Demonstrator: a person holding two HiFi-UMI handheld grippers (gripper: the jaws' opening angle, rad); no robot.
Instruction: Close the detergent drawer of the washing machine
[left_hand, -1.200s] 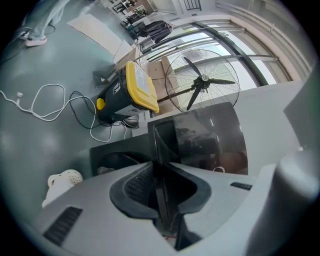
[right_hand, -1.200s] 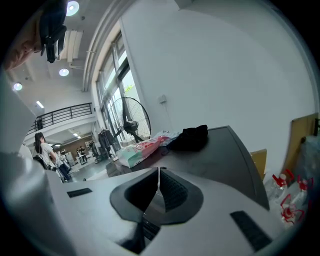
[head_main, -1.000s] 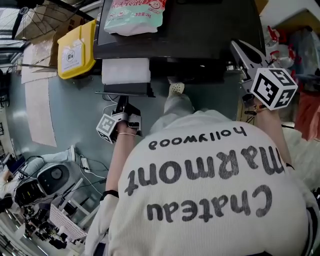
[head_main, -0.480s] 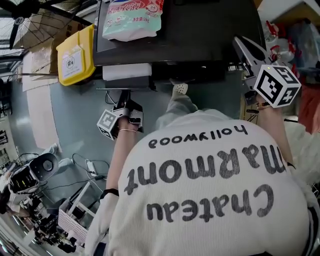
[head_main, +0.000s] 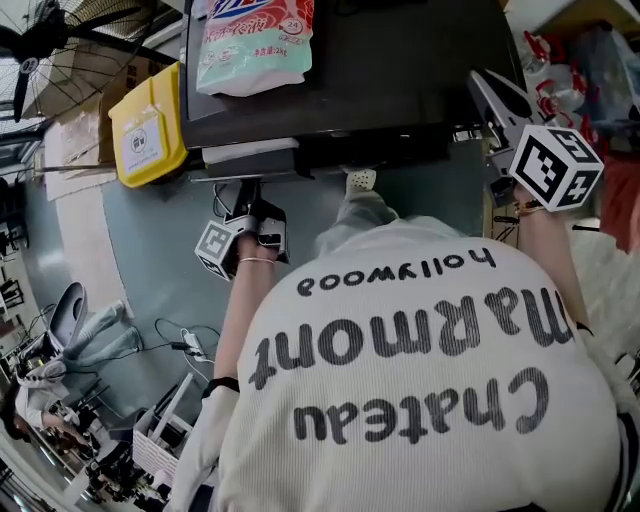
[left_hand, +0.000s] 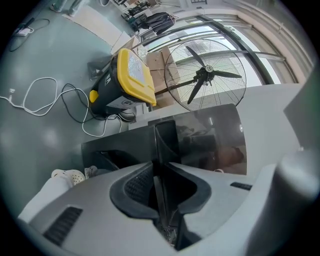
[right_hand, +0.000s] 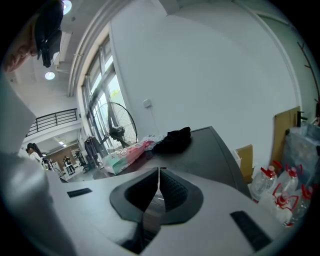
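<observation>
The left gripper (left_hand: 160, 165) is pushing in toward the washing machine (head_main: 380, 70), and the detergent drawer (head_main: 250, 152) is sliding home. A second ago a broad white block was standing out of the machine's front; now only a thin white strip is showing. The jaws are clamping the drawer's dark front panel (left_hand: 165, 137), which is running edge-on between the pads. The drawer is sitting directly ahead of this gripper's tips. Its sliding axis is lying along the gripper's own line, with the front panel facing back at the gripper and the body pointing into the machine. The right gripper (right_hand: 158, 169) is hovering well off to the left gripper's right, by the machine's far corner. Its jaws are pressing together on nothing, and it is sitting much where it was a second ago.
</observation>
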